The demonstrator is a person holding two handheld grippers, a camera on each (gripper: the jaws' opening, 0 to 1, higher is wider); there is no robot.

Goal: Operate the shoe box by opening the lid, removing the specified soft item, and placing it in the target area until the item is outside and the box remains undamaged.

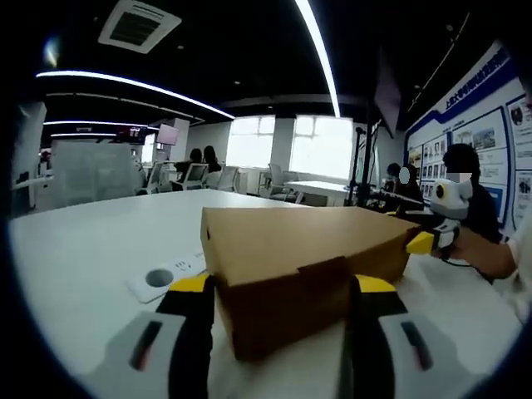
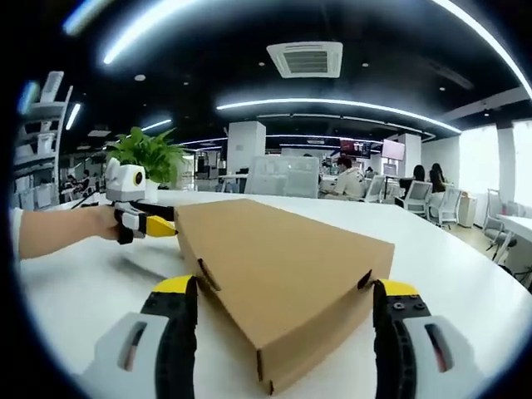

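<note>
In the left gripper view, a white power strip (image 1: 165, 277) lies on the white worktop (image 1: 83, 241) just left of the shoe box (image 1: 299, 249). The brown cardboard box sits closed on the worktop, its lid down and one short end facing the camera. The left gripper (image 1: 283, 291) straddles that near end: its yellow-tipped fingers (image 1: 193, 287) stand wide apart, one just outside each side of the box, and whether they touch the cardboard cannot be told. To the right, at the far end of the box, the right gripper (image 1: 424, 241) shows with a yellow tip against the corner, held by a person's hand (image 1: 486, 253).

In the right gripper view, the left gripper (image 2: 158, 226) appears at the left, held by a hand (image 2: 62, 233), its yellow tips meeting the far end of the box (image 2: 283, 266). A green potted plant (image 2: 150, 154) stands behind it. The box lies across the middle of the white worktop (image 2: 449, 258), lid shut, a corner pointing toward the camera. The right gripper (image 2: 283, 295) has its fingers (image 2: 399, 291) spread wide on either side of the near end, close beside the cardboard edges.
</note>
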